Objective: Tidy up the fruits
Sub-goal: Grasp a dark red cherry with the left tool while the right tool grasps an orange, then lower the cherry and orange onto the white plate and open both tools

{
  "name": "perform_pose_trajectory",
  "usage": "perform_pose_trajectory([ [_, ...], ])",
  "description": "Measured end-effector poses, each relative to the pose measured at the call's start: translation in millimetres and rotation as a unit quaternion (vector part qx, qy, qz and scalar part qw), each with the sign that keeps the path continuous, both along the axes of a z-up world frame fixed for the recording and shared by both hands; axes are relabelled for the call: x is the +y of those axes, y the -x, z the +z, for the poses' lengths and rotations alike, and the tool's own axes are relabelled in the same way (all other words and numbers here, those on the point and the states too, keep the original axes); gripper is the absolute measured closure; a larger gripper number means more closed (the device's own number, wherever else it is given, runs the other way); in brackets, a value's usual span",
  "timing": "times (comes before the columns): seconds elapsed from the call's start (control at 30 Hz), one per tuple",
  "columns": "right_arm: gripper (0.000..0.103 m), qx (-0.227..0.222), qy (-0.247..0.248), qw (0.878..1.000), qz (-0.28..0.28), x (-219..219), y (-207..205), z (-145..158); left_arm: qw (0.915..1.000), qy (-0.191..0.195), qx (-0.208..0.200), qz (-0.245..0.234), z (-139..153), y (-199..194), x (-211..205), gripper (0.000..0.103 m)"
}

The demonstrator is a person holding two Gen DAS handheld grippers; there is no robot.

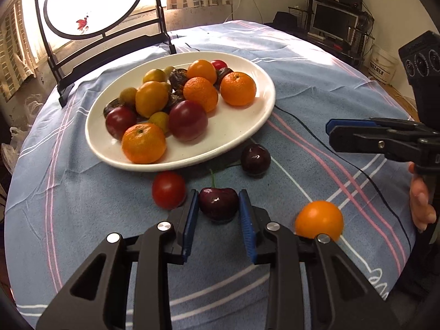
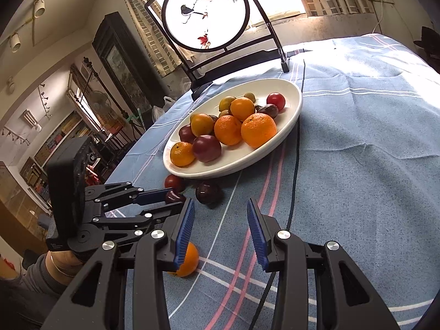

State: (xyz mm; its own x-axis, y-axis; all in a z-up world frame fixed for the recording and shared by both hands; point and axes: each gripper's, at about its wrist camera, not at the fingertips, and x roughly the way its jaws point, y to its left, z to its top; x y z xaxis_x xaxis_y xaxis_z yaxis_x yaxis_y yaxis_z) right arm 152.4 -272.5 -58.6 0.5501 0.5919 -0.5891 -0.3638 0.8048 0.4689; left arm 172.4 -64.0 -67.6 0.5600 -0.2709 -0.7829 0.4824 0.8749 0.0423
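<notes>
Where the blue checked cloth covers the round desk (image 1: pixel 316 63), a white oval plate (image 1: pixel 264 115) heaped with oranges, plums and small yellow-green fruit sits toward the far side, its near rim just beyond three loose fruits. A dark cherry (image 1: pixel 218 203) lies on the cloth between the blue pads of the left tongs (image 1: pixel 219 206); the pads flank it closely on both sides, though whether they actually press on it is hard to tell from this angle. A red cherry tomato (image 1: pixel 168 189) sits just beside the left pad, almost touching it, near the plate's rim. A second dark cherry (image 1: pixel 255 160) lies apart, close to the plate edge. A small orange (image 1: pixel 319 220) rests on the near right, partly hidden behind the tongs' linkage.

The right tongs (image 2: pixel 221 231) hover spread wide over bare cloth, nothing between the pads, with open striped cloth ahead up to the plate. In the left wrist view they reach in level from the right edge, a hand (image 1: pixel 420 200) gripping the handle below. A dark framed round screen (image 2: pixel 206 11) stands at the desk's far edge behind the plate.
</notes>
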Motion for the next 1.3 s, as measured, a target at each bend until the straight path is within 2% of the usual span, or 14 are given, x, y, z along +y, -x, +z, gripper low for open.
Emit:
perform_pose_trajectory([
  [0.1, 0.063, -0.007, 0.029, 0.999, 0.026, 14.1, 5.1, 1.6, 0.9998, 0.015, -0.013, 0.010, 12.4, 16.3, 18.6, 0.074],
  [0.17, 0.062, -0.020, 0.070, 0.996, 0.051, 30.3, 15.2, 3.1, 0.9996, 0.017, -0.019, 0.014, 17.8, 24.9, 27.9, 0.074],
  [0.27, 0.046, -0.032, 0.119, 0.989, 0.087, 52.0, 31.3, 2.5, 0.9995, 0.018, -0.021, 0.018, 19.5, 33.9, 37.8, 0.074],
  [0.43, 0.044, -0.015, 0.164, 0.980, 0.110, 71.8, 34.2, -8.0, 0.9989, 0.034, -0.020, 0.027, 17.5, 37.3, 47.5, 0.074],
  [0.47, 0.046, -0.012, 0.163, 0.980, 0.114, 74.1, 34.9, -9.0, 0.9986, 0.039, -0.021, 0.027, 18.2, 37.9, 48.5, 0.074],
  [0.53, 0.062, -0.008, 0.169, 0.978, 0.119, 79.2, 36.1, -11.7, 0.9984, 0.043, -0.024, 0.026, 19.5, 40.1, 49.0, 0.074],
  [0.57, 0.066, -0.008, 0.175, 0.977, 0.121, 81.4, 37.5, -13.7, 0.9984, 0.044, -0.025, 0.024, 20.2, 41.6, 48.8, 0.074],
  [1.3, 0.066, -0.009, 0.110, 0.991, 0.075, 51.0, 37.6, -4.8, 0.9968, 0.058, -0.033, 0.044, 19.2, 47.3, 50.9, 0.074],
])
